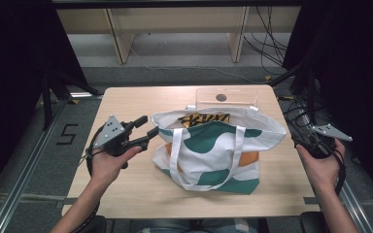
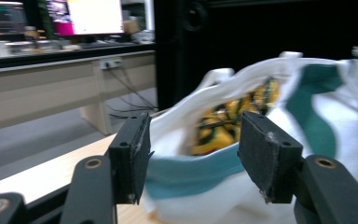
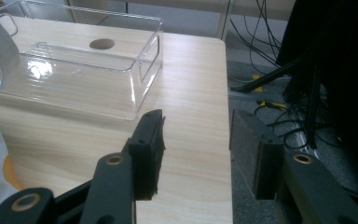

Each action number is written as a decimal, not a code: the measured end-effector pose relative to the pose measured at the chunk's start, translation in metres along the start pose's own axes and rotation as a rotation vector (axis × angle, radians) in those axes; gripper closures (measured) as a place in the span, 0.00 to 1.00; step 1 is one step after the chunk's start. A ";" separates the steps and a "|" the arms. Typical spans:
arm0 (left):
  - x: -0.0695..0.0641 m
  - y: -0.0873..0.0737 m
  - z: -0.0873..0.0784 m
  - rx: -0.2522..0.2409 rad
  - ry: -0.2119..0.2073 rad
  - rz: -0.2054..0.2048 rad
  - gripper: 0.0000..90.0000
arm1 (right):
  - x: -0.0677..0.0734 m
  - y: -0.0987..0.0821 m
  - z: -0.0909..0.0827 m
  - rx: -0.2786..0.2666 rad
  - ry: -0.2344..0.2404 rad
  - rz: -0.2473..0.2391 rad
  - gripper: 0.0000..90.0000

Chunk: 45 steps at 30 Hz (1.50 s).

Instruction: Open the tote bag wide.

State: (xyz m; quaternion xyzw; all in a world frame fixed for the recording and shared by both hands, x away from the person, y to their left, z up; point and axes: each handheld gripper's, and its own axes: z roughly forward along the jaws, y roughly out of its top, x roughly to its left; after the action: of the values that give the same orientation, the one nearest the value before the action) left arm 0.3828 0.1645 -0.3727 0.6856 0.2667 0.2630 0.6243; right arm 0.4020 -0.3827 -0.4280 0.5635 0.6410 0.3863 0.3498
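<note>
White-and-green canvas tote bag (image 1: pixel 213 148) sits at the table's (image 1: pixel 126 104) centre, a yellow packet (image 1: pixel 204 119) inside. Left gripper (image 1: pixel 143 130), at nine o'clock, straddles its rim, jaws apart. Right gripper (image 3: pixel 196 149), three o'clock, gapes empty near a clear plastic box (image 3: pixel 74 79).

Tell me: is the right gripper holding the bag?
No: in the high view the right gripper sits at the table's right edge, jaws open and empty, apart from the bag.
</note>
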 end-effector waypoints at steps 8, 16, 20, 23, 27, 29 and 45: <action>-0.019 0.013 0.029 0.056 -0.129 0.033 0.47 | 0.002 -0.003 0.002 0.017 0.000 0.000 0.61; -0.041 0.037 0.061 0.164 -0.236 0.125 0.49 | 0.001 -0.002 0.004 0.019 0.003 -0.022 0.61; -0.050 0.050 0.080 0.216 -0.287 0.177 0.49 | 0.000 -0.003 0.003 0.018 0.001 -0.015 0.61; -0.053 0.055 0.093 0.247 -0.304 0.197 0.51 | -0.002 -0.003 0.000 0.032 0.001 -0.021 0.61; -0.055 0.056 0.114 0.291 -0.323 0.209 0.53 | -0.003 -0.005 -0.001 0.017 -0.006 -0.008 0.61; -0.057 0.056 0.121 0.308 -0.339 0.213 0.55 | -0.006 -0.006 -0.001 0.016 -0.005 -0.014 0.60; -0.065 0.055 0.141 0.437 -0.349 0.281 0.91 | -0.012 -0.011 -0.008 0.031 -0.002 -0.026 0.60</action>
State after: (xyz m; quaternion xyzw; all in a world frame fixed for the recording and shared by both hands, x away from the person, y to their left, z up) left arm 0.4363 0.0139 -0.3312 0.8685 0.1086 0.1615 0.4559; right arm 0.3918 -0.3965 -0.4337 0.5608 0.6538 0.3713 0.3466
